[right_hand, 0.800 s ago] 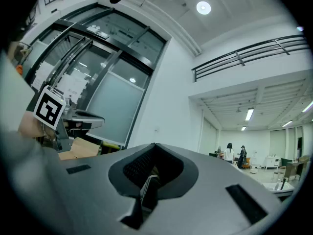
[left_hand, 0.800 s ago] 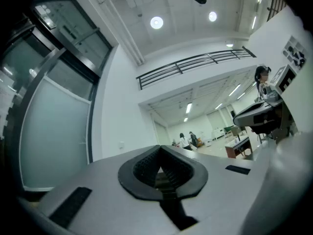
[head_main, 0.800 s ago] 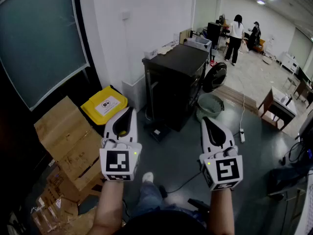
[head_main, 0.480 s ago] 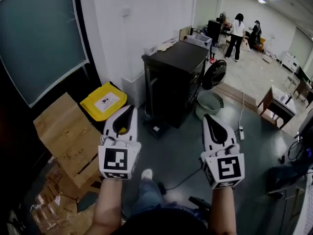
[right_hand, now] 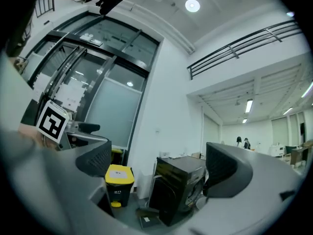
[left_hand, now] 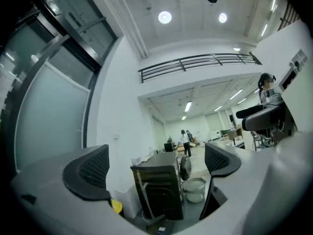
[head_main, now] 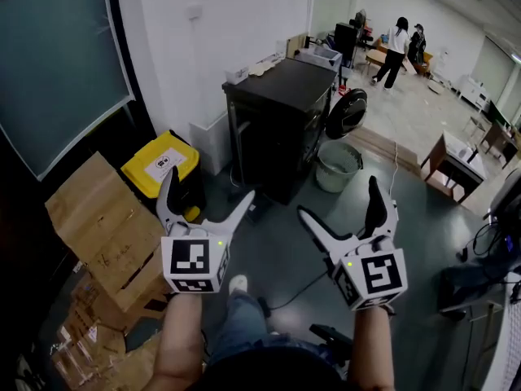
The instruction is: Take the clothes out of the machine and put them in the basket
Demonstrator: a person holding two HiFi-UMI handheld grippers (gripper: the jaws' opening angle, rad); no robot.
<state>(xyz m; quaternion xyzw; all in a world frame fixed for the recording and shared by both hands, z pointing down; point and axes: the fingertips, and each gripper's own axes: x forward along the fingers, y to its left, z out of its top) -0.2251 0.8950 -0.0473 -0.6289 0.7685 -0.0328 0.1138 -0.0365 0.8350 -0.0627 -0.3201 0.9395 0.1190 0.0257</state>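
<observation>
The black washing machine (head_main: 277, 125) stands against the white wall several steps ahead, its round door (head_main: 346, 112) swung open to the right. A pale round basket (head_main: 338, 165) sits on the floor beside that door. No clothes show from here; the drum's opening faces away. My left gripper (head_main: 208, 187) and right gripper (head_main: 339, 198) are held in the air side by side, far short of the machine, both open wide with nothing between the jaws. In the left gripper view the machine (left_hand: 156, 190) and basket (left_hand: 194, 190) lie between the pads; in the right gripper view the machine (right_hand: 181, 190) does too.
A yellow-lidded bin (head_main: 160, 163) stands left of the machine, with flattened cardboard boxes (head_main: 106, 235) leaning by the dark window wall. A cable (head_main: 305, 296) runs across the grey floor. A small wooden table (head_main: 448, 165) is at the right. Two people (head_main: 399, 47) stand far back.
Both grippers' jaws, shut together in the earlier frames, now stand spread wide. The view has shifted a little, so the machine sits slightly further left.
</observation>
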